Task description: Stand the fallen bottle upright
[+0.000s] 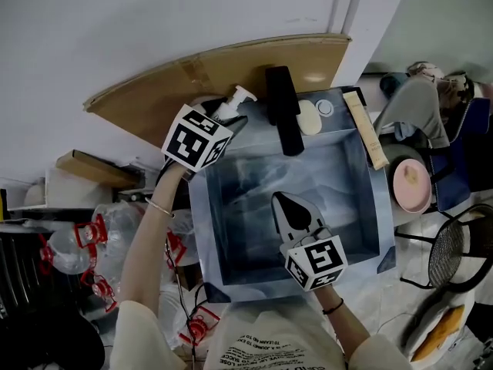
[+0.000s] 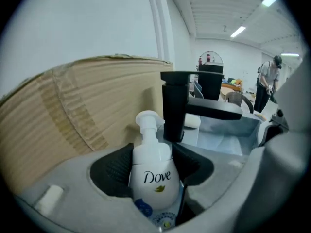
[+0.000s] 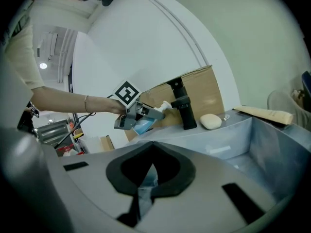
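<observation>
A white Dove pump bottle [image 1: 233, 105] [image 2: 152, 171] hangs tilted above the sink's far left corner, its pump head toward the cardboard. My left gripper [image 1: 229, 122] [image 2: 153, 161] is shut on it, one dark pad pressed on each side of its body. The right gripper view shows the same bottle [image 3: 144, 124] lifted off the rim in the left gripper [image 3: 146, 114]. My right gripper [image 1: 277, 199] [image 3: 153, 149] hovers over the sink basin with its fingertips touching and nothing between them.
The steel sink [image 1: 368, 206] has a black faucet [image 1: 282, 110] [image 2: 174, 106] [image 3: 182, 106], a bar of soap [image 1: 309, 118] [image 3: 211, 121] and a tube [image 1: 367, 129] on its rim. Cardboard [image 1: 208, 72] leans behind it. Plastic bottles [image 1: 81, 241] lie left; a pink bowl [image 1: 411, 185] sits right.
</observation>
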A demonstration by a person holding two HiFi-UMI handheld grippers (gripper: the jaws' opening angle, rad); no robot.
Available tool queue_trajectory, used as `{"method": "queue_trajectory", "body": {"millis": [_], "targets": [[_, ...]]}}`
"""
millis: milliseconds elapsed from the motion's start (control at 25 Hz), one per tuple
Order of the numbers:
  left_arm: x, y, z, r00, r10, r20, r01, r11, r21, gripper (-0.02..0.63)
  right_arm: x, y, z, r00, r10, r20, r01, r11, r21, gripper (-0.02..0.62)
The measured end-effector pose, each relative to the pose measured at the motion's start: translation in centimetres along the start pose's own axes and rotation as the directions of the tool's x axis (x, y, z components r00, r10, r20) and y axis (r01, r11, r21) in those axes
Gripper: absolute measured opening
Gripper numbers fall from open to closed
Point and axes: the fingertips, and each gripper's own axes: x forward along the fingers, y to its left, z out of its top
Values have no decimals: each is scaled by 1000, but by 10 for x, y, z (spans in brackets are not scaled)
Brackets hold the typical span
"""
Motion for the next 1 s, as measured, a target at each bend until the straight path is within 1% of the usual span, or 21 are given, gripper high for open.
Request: {"method": "queue_trajectory", "body": {"millis": [120, 240, 360, 440, 560, 720, 840, 1000], "targets": [[-12, 4, 8, 997, 33, 64, -32, 999, -23, 258, -1, 4, 1, 1000, 4, -1, -4, 1000, -9, 3], [-22, 9, 15, 990, 69, 125, -64, 997, -50, 258, -2, 6, 1, 1000, 9, -2, -9, 1000, -17, 3], [-33, 15, 22, 974, 113, 198, -98, 992, -85, 258, -2, 8, 1, 1000, 12, -5, -12, 1000, -22, 3], [-39, 19, 27, 957, 144, 253, -117, 986, -119, 258, -2, 8, 1, 1000, 12, -8, -12, 1000, -26, 3], [-48, 25, 34, 920, 190, 342, -130, 973, -192, 258, -1, 8, 0, 1000, 10, -14, -10, 999, -31, 3], [-56, 28, 39, 856, 259, 447, -141, 950, -279, 258, -1, 7, -3, 1000, 5, -25, -6, 999, -35, 3], [-58, 27, 40, 817, 301, 492, -147, 934, -327, 258, -1, 5, -5, 1000, 0, -29, -1, 999, -37, 3], [-59, 26, 39, 771, 352, 531, -181, 920, -347, 258, 2, 1, -4, 1000, -6, -28, 5, 999, -35, 3]]}}
